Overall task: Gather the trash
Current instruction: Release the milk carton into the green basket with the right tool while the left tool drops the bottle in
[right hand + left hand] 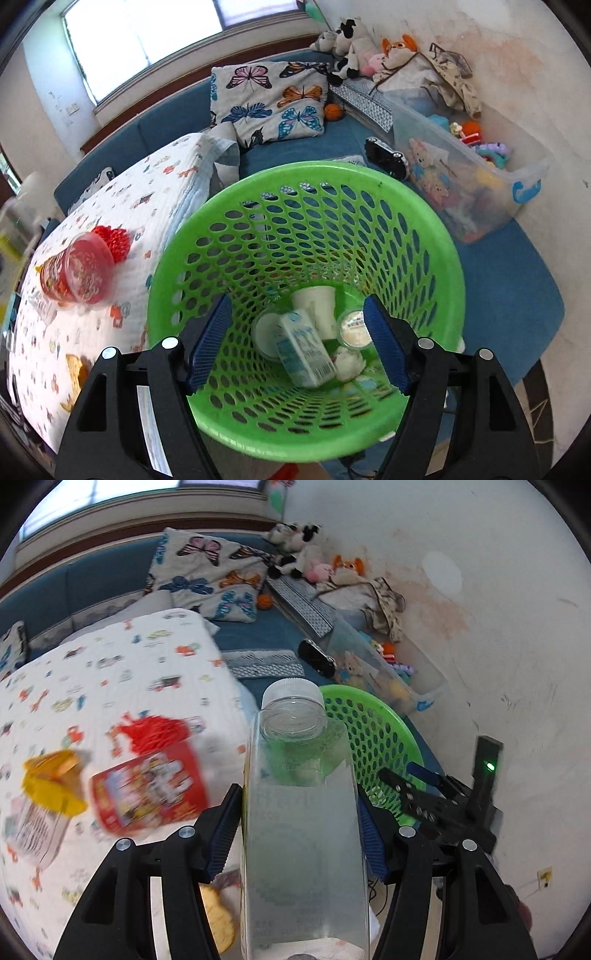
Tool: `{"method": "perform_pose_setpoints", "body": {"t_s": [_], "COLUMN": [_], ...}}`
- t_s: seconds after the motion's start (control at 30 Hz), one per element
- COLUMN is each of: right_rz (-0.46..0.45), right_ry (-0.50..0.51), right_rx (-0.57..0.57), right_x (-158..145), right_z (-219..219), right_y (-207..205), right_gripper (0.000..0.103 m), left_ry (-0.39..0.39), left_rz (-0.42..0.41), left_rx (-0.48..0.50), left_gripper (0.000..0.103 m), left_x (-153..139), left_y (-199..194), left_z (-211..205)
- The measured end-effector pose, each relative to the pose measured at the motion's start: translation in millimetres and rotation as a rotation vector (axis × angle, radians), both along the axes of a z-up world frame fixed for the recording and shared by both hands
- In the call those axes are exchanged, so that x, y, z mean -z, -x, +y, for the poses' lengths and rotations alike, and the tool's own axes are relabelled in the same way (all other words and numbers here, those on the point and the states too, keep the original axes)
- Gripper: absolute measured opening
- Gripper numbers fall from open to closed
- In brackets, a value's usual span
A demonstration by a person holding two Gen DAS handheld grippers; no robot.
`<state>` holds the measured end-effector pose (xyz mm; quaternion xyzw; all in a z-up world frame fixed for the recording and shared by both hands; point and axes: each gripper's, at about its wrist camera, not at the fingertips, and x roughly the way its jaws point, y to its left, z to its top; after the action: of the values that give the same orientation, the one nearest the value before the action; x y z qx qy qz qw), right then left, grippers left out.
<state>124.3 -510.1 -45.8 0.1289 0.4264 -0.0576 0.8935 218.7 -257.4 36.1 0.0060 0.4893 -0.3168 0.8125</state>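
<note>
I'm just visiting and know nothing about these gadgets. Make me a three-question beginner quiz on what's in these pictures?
1. True or false: the left gripper grips a clear plastic bottle.
2. What does the right gripper hold? A) a carton B) nothing C) a cup
3. Fill in: a milk carton already lies inside the green ____.

Key: 1 true; 2 B, its jaws stand apart over the bin; 3 basket.
</note>
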Motion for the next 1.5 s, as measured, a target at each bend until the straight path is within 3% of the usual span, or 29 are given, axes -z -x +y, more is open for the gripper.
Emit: {"method": "perform_pose_setpoints", "body": {"t_s": [0.37,0.87,0.97,1.03,1.23,1.5], "right_rz": [-0.019,-0.04,-0.042,-0.045,-0.059,-0.081], "right_ry": [0.067,0.065,0.061,0.062,0.059,0.061], "right_rx": [-0.023,-0.008,0.0,0.003,-0.001,-0.073], "right_x": [-10.3,-13.2,-14.3,-15.5,-20.9,-30.8], "right_z": [8.9,5.3,2.7,2.7,7.9,34.9], "right_y": [36.2,66.1,69.7,71.3,77.3,81.6], "right_gripper": [0.075,0.075,0.075,0.075,0.075,0.075], "left_ry": [-0.084,-0.197,-0.192,-0.178,-0.112,-0.035], "left_rz": [0.035,0.095,0.088,0.076,0.019,-0.074], "left_rx": [0.093,0.203,0.216,0.22,0.235,0.191], "left_gripper": [0.057,0.058,0.06,0.071,0.071,0.071], "left_x": [34.6,90.5,89.1,84.6,56.0,14.2], "left_y": [-14.3,-19.4,-16.6,-14.3,-2.9,17.5], "left_z": [-78.9,-137.6,-140.1,-140.0,-127.3,-65.0]}}
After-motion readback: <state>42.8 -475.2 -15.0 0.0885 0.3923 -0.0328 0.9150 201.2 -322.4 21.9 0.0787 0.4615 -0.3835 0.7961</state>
